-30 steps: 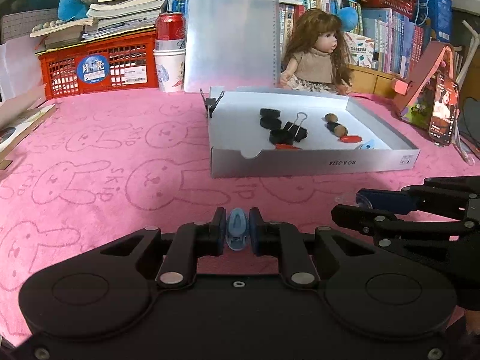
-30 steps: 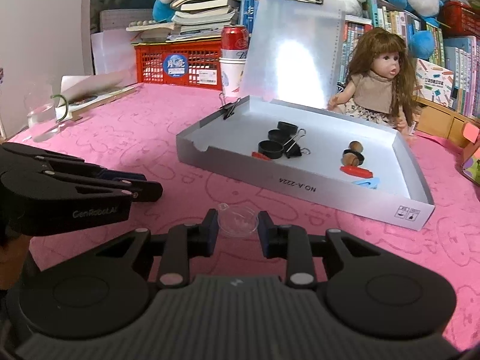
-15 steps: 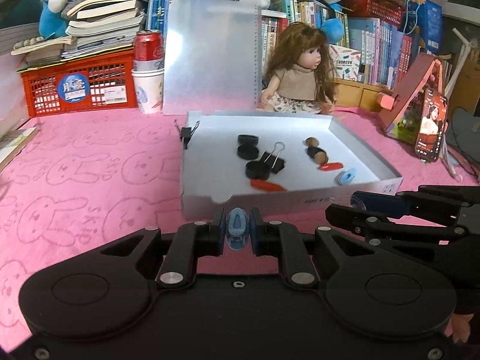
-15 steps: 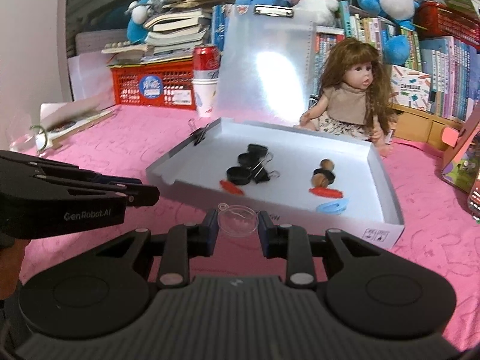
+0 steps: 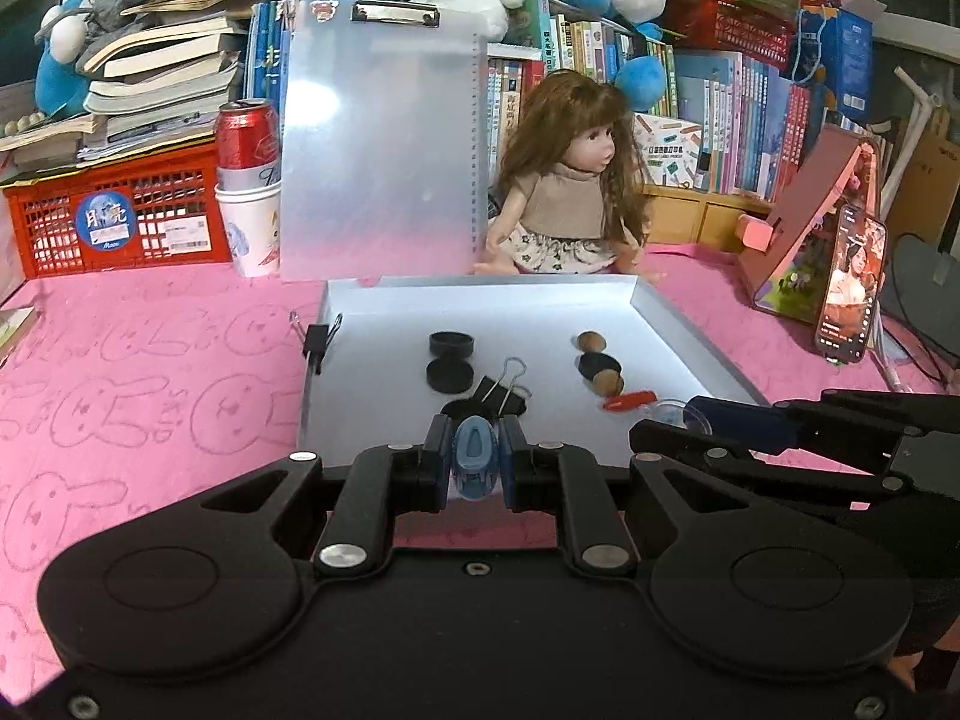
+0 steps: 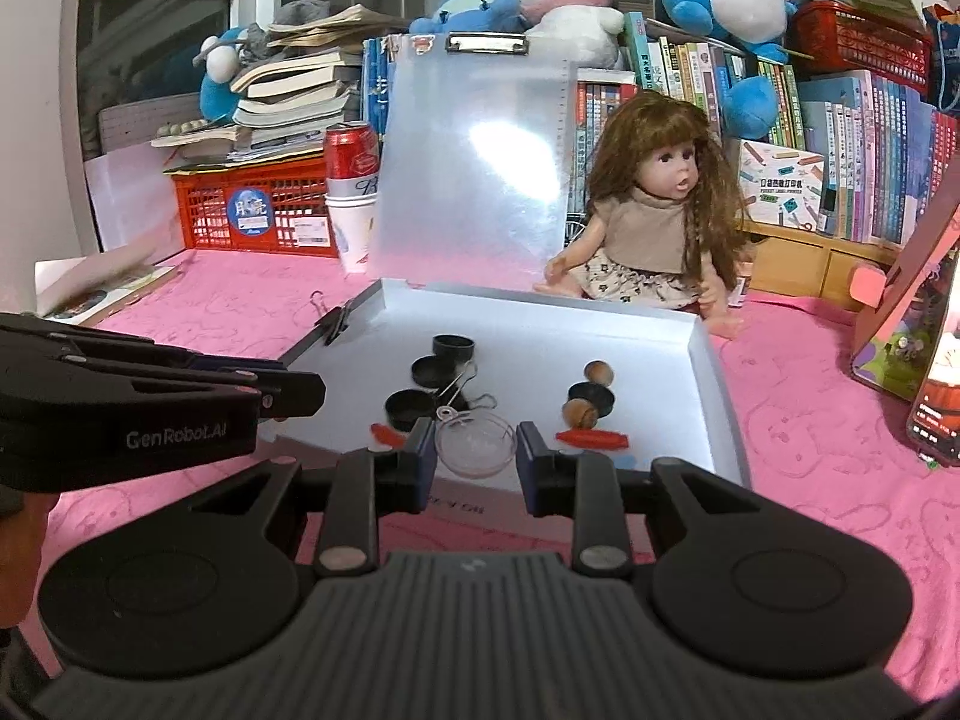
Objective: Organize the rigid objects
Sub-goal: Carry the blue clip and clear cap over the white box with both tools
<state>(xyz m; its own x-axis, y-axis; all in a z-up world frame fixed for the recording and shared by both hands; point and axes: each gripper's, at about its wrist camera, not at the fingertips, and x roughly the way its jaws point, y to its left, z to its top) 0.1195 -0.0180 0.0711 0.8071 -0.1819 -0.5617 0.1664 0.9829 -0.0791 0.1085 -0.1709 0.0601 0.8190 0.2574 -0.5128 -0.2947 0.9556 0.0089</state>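
The left gripper (image 5: 475, 461) squeezes a small blue clip (image 5: 475, 463) tight between its two fingers (image 5: 437, 461), so the clip sits right in the middle, standing up. The right gripper (image 6: 476, 449) pinches a little clear round dish (image 6: 476, 445) between its fingers (image 6: 422, 449), lying flat with one pad on each side. Both hang over the near edge of a white tray (image 6: 723, 414) on the pink bunny cloth (image 5: 132, 384).

The side of the left gripper reads "GenRobot.AI". The tray's front wall has upside-down print that is too blocked to read. The red crate (image 6: 252, 210) has a round blue sticker with two characters.

The clip is pale blue, shiny plastic with a darker blue teardrop shape on its front. The dish is see-through and shallow, with a tiny tab on its rim. Just past the fingers, inside the tray, lie black round caps (image 5: 451, 343), a black binder clip (image 5: 501, 390), brown wooden knobs (image 6: 598, 372) and red pieces (image 6: 591, 438).
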